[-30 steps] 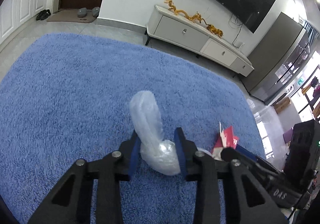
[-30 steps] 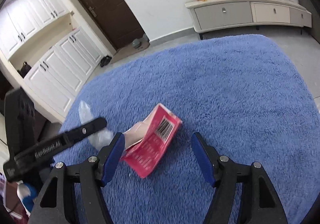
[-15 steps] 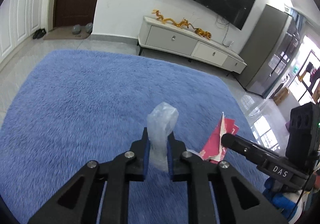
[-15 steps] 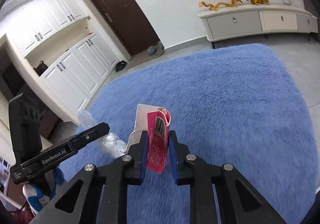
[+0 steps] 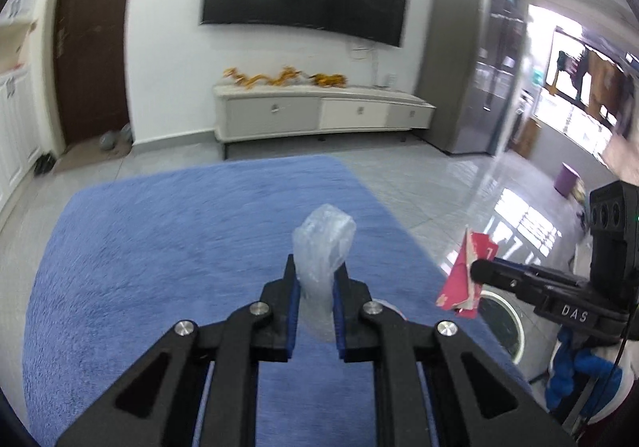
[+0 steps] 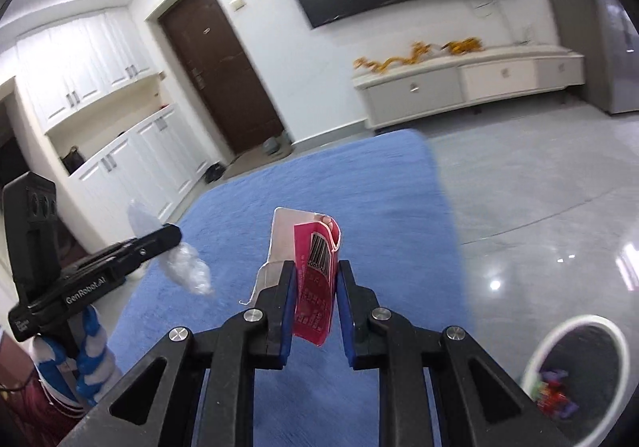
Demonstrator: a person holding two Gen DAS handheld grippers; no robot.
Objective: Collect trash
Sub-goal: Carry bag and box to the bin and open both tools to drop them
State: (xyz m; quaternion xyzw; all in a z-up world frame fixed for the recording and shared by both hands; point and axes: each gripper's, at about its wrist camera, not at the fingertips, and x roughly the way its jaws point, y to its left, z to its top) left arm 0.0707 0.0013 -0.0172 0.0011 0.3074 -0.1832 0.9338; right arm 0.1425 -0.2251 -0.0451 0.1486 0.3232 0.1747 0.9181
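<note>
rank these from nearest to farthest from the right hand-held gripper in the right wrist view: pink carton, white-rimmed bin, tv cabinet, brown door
1. pink carton: clamped in the right hand-held gripper.
2. white-rimmed bin: on the floor, lower right.
3. tv cabinet and brown door: both at the far wall, too close to call.
</note>
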